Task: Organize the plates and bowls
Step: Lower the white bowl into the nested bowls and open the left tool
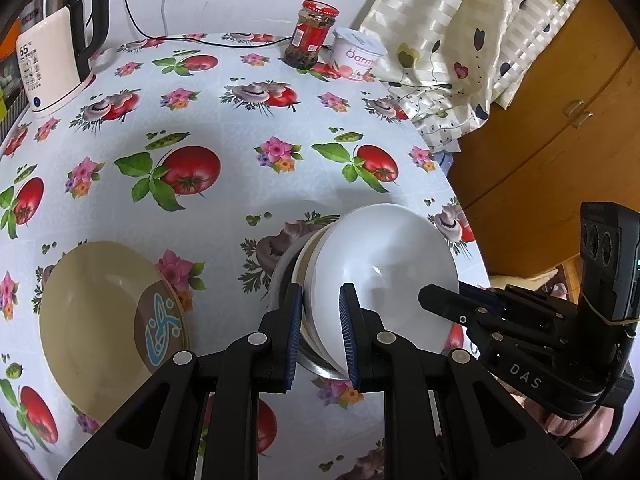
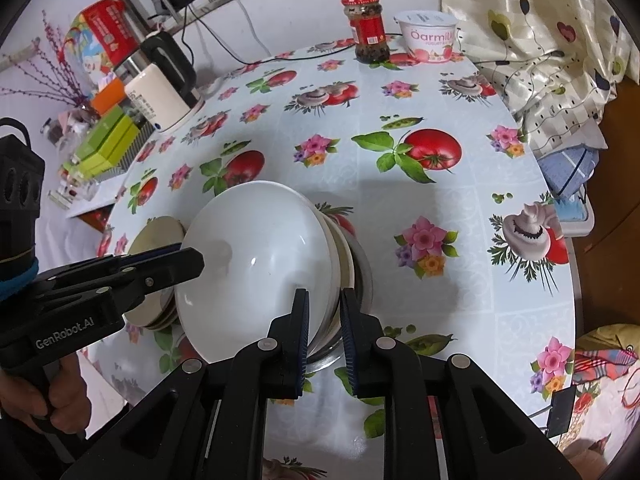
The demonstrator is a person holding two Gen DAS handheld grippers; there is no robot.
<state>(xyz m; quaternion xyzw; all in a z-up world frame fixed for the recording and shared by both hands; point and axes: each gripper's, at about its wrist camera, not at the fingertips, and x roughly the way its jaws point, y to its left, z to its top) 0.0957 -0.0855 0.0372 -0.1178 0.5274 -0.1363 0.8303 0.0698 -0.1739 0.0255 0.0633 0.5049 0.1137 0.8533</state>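
A stack of nested bowls, a white bowl on top, a cream one under it and a steel bowl at the bottom, is near the table's right edge. My left gripper is shut on the stack's rim, one finger inside the white bowl and one outside. My right gripper clamps the opposite rim the same way. A pile of beige plates, with a blue-patterned one in it, lies just left of the bowls.
On the vegetable-print tablecloth, a white kettle stands far left, and a red-lidded jar and a yoghurt tub stand at the back. Draped cloth and a wooden cabinet lie past the right edge.
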